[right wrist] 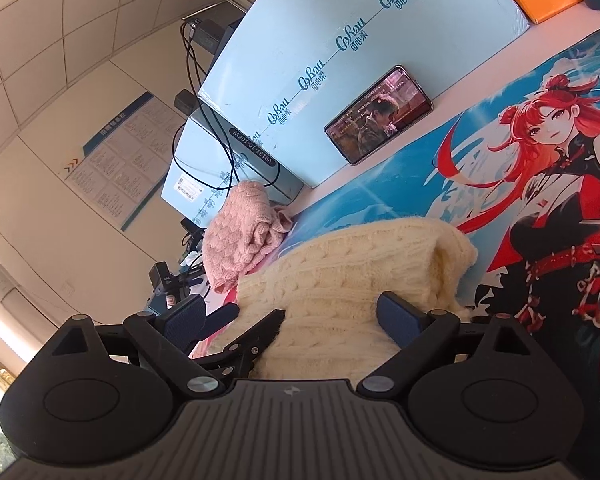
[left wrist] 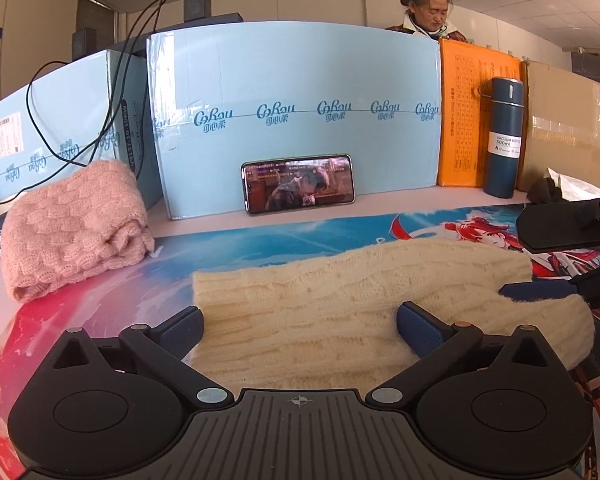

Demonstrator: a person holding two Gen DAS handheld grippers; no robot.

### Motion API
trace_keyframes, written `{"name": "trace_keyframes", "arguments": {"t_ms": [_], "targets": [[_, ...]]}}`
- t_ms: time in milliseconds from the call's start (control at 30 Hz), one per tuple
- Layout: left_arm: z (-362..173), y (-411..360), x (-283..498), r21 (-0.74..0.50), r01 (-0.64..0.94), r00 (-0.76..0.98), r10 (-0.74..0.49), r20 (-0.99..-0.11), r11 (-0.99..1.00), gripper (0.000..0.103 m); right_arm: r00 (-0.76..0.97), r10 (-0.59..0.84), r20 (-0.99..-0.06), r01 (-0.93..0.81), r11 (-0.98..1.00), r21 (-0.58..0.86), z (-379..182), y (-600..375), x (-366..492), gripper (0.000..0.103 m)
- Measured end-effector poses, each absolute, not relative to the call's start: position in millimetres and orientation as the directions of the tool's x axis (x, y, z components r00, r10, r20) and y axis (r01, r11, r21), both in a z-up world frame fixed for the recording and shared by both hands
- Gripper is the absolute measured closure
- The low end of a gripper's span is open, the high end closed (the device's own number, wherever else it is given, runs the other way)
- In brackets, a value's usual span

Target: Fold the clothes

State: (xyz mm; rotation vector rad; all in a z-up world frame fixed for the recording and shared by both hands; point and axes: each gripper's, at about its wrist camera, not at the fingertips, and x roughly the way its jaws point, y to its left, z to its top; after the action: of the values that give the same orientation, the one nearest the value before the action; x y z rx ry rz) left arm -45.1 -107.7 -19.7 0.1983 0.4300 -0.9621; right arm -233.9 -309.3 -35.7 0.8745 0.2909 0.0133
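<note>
A cream cable-knit garment (left wrist: 340,300) lies folded on the printed desk mat (left wrist: 100,292); it also shows in the right wrist view (right wrist: 352,276). My left gripper (left wrist: 300,330) is open, its blue-padded fingers (left wrist: 418,330) spread over the garment's near edge. My right gripper (right wrist: 290,318) is open over the garment's right end; in the left wrist view its finger (left wrist: 540,290) lies on the knit. A folded pink knit garment (left wrist: 72,232) sits at the left, also seen in the right wrist view (right wrist: 244,236).
Light blue cartons (left wrist: 292,112) and an orange box (left wrist: 476,116) wall the back. A phone (left wrist: 298,188) leans on the carton. A blue vacuum bottle (left wrist: 504,136) stands at right. Cables (left wrist: 112,92) hang at left. A person (left wrist: 428,8) sits behind.
</note>
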Motion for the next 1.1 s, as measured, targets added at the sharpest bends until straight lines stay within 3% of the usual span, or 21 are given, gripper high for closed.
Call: {"name": "trace_keyframes", "arguments": {"t_ms": [67, 167, 400, 500, 667, 833, 967, 1100], "targets": [[-20.0, -105.4, -41.0, -0.058, 0.823, 0.485, -0.752, -0.447, 0.565, 0.0, 0.97, 0.13, -0.207, 0.075, 0.646, 0.759, -36.3, -307.8, -239.6, 0.007], [-12.3, -78.9, -30.9, -0.214, 0.794, 0.456, -0.79, -0.41, 0.569, 0.0, 0.98, 0.129, -0.153, 0.034, 0.644, 0.764, -32.2, -306.3, -249.4, 0.003], [-5.9, -10.1, -0.4, -0.586, 0.627, 0.375, -0.858, -0.351, 0.513, 0.0, 0.963, 0.031, -0.269, 0.201, 0.586, 0.785, -31.1, -296.5, -285.1, 0.0], [-11.4, 6.3, 1.2, -0.655, 0.555, 0.348, -0.858, -0.377, 0.513, 0.0, 0.947, -0.01, -0.322, 0.273, 0.555, 0.786, -30.7, -292.2, -300.6, 0.0], [-23.4, 11.1, -5.4, -0.751, 0.488, 0.222, -0.896, -0.385, 0.444, 0.0, 0.909, -0.072, -0.41, 0.39, 0.494, 0.777, -30.0, -285.1, -326.3, 0.0], [-39.0, -11.4, -11.4, -0.812, 0.423, 0.108, -0.911, -0.397, 0.403, 0.0, 0.923, 0.04, -0.383, 0.34, 0.386, 0.858, -37.1, -286.9, -321.3, 0.0], [-40.6, -35.3, -7.1, -0.794, 0.424, 0.118, -0.896, -0.428, 0.436, 0.0, 0.874, 0.083, -0.48, 0.43, 0.332, 0.84, -32.4, -291.4, -298.3, 0.0], [-38.8, -58.3, 2.6, -0.753, 0.443, 0.168, -0.871, -0.463, 0.486, 0.0, 0.855, 0.13, -0.502, 0.463, 0.247, 0.852, -34.8, -301.6, -273.1, 0.0]]}}
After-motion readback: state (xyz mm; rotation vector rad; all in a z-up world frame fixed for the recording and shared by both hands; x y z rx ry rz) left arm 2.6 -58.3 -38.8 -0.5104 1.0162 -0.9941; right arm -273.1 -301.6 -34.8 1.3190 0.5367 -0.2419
